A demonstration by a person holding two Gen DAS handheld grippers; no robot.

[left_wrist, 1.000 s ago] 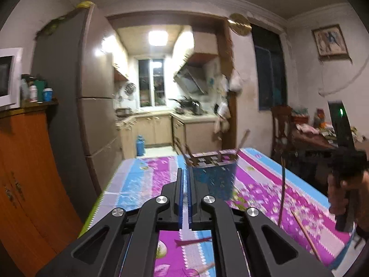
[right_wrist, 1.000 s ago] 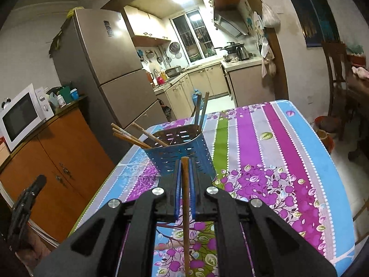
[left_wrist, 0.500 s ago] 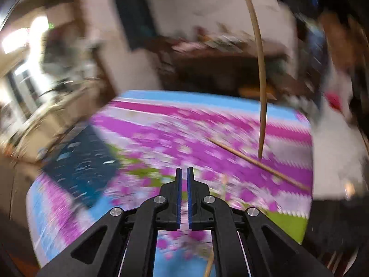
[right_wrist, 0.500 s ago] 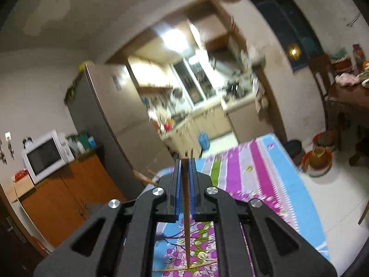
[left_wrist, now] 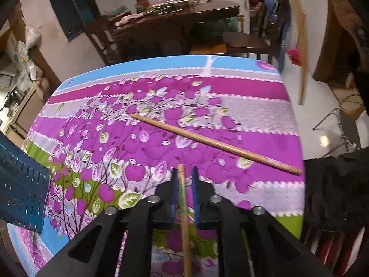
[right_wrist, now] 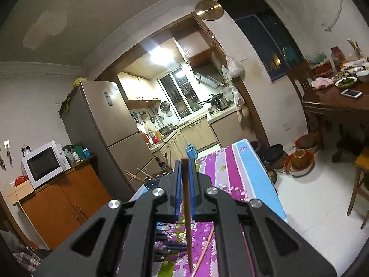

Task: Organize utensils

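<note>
My left gripper points down at the flowered tablecloth. Its jaws are opening, and a wooden chopstick lies between the pads without being pressed. A second chopstick lies slantwise on the cloth beyond it. The blue perforated holder stands at the left edge. My right gripper is shut on another chopstick, which crosses the jaws upright. Behind its fingers the holder shows several chopsticks poking out.
The table's right edge drops to a pale floor. A dark dining table with chairs stands beyond. A wooden cabinet with a microwave, and a fridge, flank the kitchen doorway. Bowls sit on the floor.
My left gripper has swung from facing the kitchen down onto the table, and its shut jaws have parted around a lying chopstick. The right gripper moved away from the holder, keeping its chopstick.
</note>
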